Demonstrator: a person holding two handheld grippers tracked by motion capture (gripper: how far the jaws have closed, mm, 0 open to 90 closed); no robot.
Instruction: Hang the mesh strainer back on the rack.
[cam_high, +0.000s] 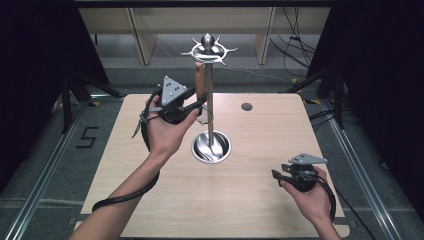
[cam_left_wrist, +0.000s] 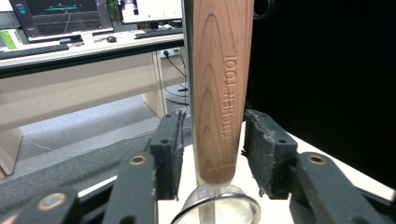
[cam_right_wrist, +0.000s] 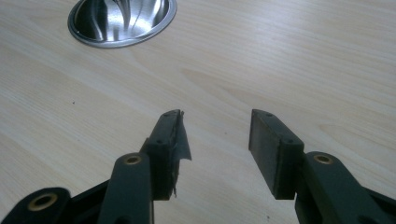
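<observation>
wooden handle (cam_left_wrist: 219, 93) hanging upright from the hooked stand, between the left gripper's parted jaws.

the left gripper (cam_high: 197, 102) is raised at the far left of the desk (cam_high: 250, 200), beside the stand's pole (cam_high: 209, 100); its jaws stand apart on either side of the handle, their pads clear of the wood. a wire mesh ring (cam_left_wrist: 217, 205) sits just below the handle's end. the stand's steel base (cam_high: 211, 147) rests mid-desk. the right gripper (cam_high: 278, 176) hovers near right, jaws apart over bare wood.
</observation>
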